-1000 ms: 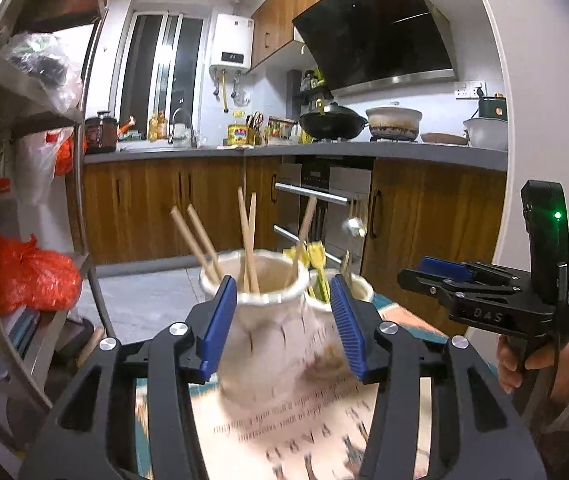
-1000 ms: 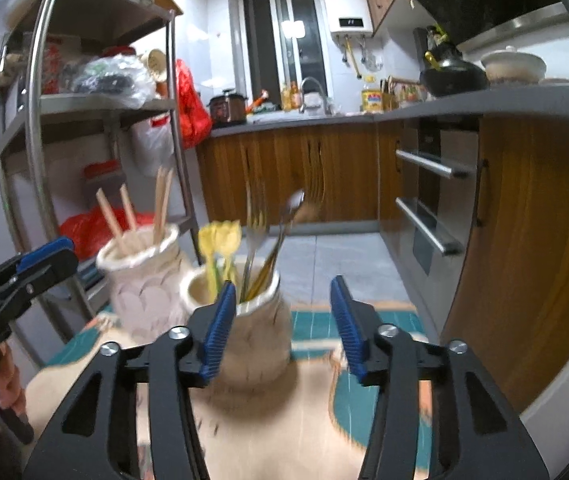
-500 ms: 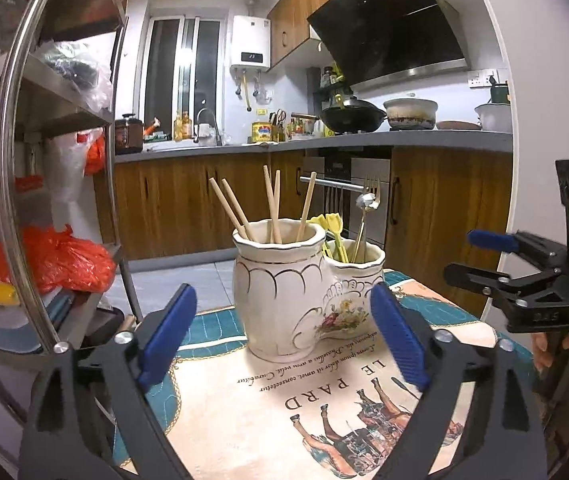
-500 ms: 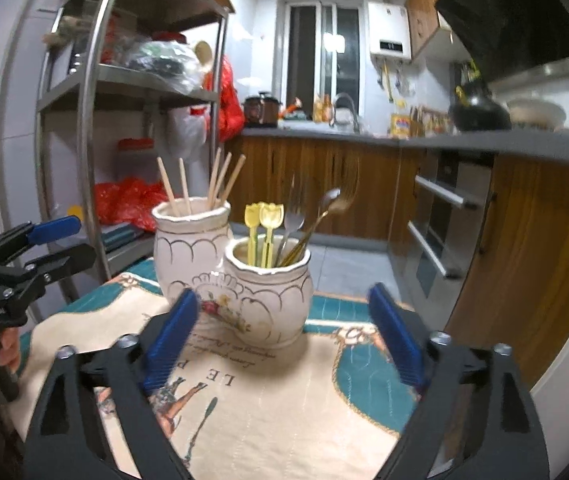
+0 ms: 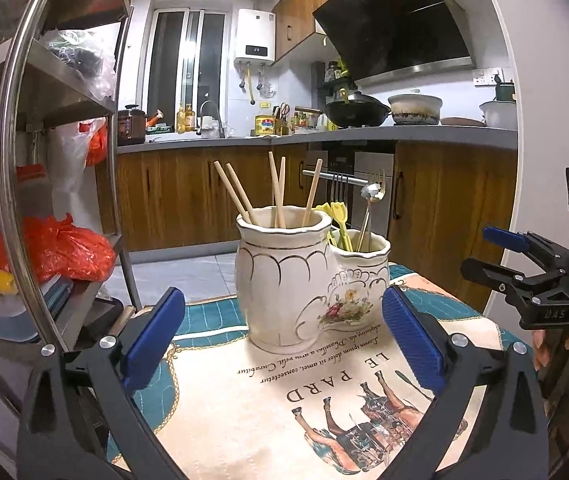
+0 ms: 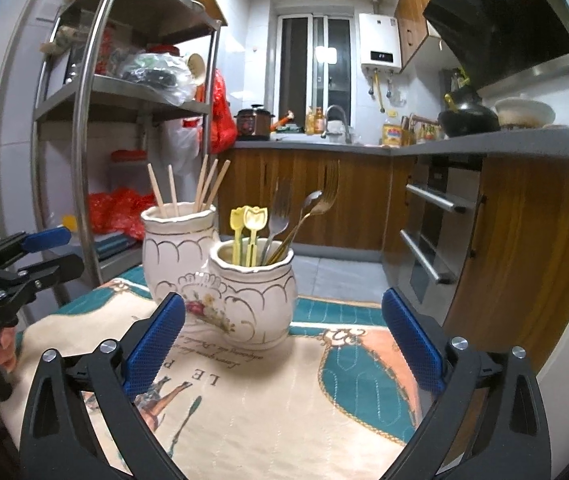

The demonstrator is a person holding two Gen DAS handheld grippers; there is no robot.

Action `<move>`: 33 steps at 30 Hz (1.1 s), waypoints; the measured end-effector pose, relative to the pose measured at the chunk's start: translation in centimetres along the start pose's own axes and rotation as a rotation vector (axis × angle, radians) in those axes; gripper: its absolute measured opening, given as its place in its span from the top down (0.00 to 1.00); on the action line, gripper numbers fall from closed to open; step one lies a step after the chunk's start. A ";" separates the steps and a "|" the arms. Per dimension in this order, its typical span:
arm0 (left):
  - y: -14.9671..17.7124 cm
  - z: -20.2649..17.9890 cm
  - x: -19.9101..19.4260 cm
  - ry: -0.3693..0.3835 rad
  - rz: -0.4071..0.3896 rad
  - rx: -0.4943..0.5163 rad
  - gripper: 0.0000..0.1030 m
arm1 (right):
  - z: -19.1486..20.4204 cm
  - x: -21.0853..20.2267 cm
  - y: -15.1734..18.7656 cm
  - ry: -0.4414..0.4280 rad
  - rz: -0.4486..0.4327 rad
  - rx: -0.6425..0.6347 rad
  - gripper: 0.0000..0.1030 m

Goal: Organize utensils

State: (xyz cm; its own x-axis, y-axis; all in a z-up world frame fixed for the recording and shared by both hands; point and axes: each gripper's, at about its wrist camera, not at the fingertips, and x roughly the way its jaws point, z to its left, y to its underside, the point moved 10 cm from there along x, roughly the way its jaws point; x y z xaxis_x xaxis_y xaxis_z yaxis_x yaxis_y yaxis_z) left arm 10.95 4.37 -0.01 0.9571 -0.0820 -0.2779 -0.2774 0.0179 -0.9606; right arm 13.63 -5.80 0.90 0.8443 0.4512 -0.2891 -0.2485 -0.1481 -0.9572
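Two joined cream ceramic jars stand on a printed cloth (image 5: 284,400). The taller jar (image 5: 284,280) holds several wooden chopsticks (image 5: 276,188). In the shorter jar (image 5: 358,276) are yellow plastic forks (image 5: 338,216) and a metal spoon and fork (image 5: 372,192). My left gripper (image 5: 282,320) sits just short of the taller jar, its jaws opening wide, pads touching nothing. My right gripper (image 6: 283,308) faces the shorter jar (image 6: 256,292), also opening, with nothing between its jaws. Each gripper shows in the other's view, the right gripper (image 5: 516,256) and the left gripper (image 6: 44,248), with a person's hand on each.
A steel shelf rack (image 6: 84,160) with bags and boxes stands close on the left of the table. A red plastic bag (image 5: 60,248) lies on its lower shelf. Wooden cabinets and an oven (image 6: 432,240) line the right. Tiled floor lies beyond the table's far edge.
Both grippers opened from half-closed around the jars to wide. Both drew back, so the jars now stand clear ahead of the fingertips.
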 end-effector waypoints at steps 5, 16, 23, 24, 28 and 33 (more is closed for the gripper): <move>0.0 0.1 0.1 0.000 0.000 -0.004 0.05 | 0.0 0.0 0.0 -0.005 0.002 0.010 0.05; -0.1 0.0 -0.2 -0.006 -0.013 0.006 0.05 | 0.1 -0.1 0.0 -0.007 0.002 0.009 0.05; 0.0 0.0 -0.3 -0.005 -0.011 0.005 0.05 | 0.1 -0.1 0.0 -0.008 0.000 0.010 0.05; 0.0 0.0 -0.2 -0.005 -0.010 0.005 0.05 | 0.1 -0.1 0.0 -0.006 0.000 0.010 0.05; 0.0 0.0 -0.2 -0.005 -0.010 0.004 0.05 | 0.1 -0.1 0.0 -0.006 0.002 0.011 0.05; 0.0 0.1 -0.3 -0.004 -0.005 0.001 0.05 | 0.1 -0.1 0.0 -0.005 0.000 0.011 0.05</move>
State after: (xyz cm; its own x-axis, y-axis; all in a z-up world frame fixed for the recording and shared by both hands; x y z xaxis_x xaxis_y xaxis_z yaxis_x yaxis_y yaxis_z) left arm 10.68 4.45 0.04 0.9589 -0.0777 -0.2729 -0.2722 0.0187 -0.9620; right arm 13.53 -5.80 0.91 0.8417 0.4558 -0.2893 -0.2538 -0.1389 -0.9572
